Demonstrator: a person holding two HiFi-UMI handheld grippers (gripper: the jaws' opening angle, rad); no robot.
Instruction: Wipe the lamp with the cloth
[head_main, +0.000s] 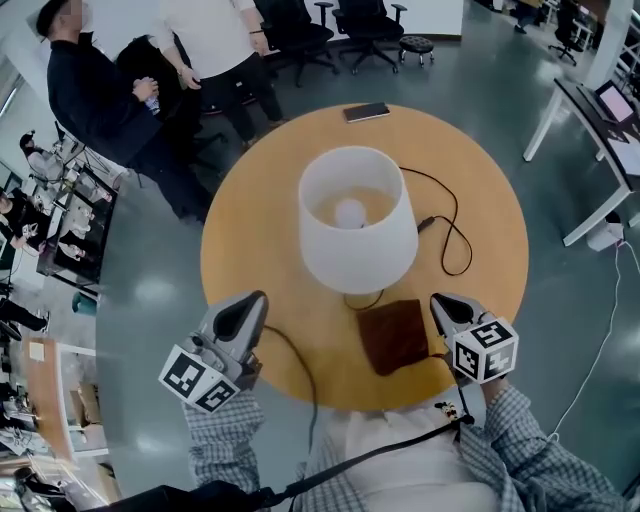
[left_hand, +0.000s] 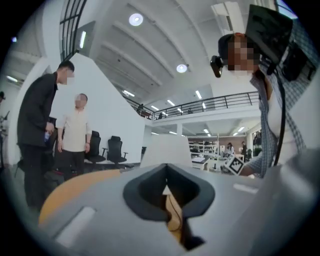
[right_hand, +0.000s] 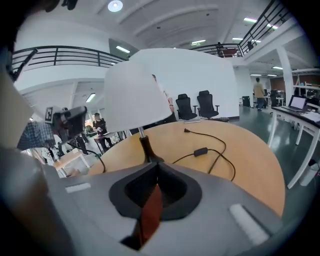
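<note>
Centrally, on the round wooden table (head_main: 480, 180), the lamp (head_main: 358, 225) stands upright with its long axis vertical. The open top of its white shade faces the head camera, so the bulb (head_main: 349, 212) shows inside. In the right gripper view the dark stem (right_hand: 146, 147) rises straight from the tabletop under the shade. The black cord (head_main: 455, 225), with an inline switch, loops away on the lamp's right side. The brown cloth (head_main: 393, 336) lies flat on the table between the lamp's foot and the near edge. It is nearly square, and its slightly longer sides run from that edge toward the lamp.

The right gripper (head_main: 445, 303) is just beside the cloth's right edge and points toward the lamp. Its jaws are drawn together to a narrow slit, in which a strip of the brown cloth shows. The left gripper (head_main: 255, 300) sits at the table's near left rim, well apart from the cloth and also aimed at the lamp. Its jaws are likewise closed to a slit with nothing gripped. Each gripper's cube bears black-and-white square markers.

A dark phone (head_main: 366, 112) lies at the far edge. Two people (head_main: 100, 90) stand beyond the table on the left.
</note>
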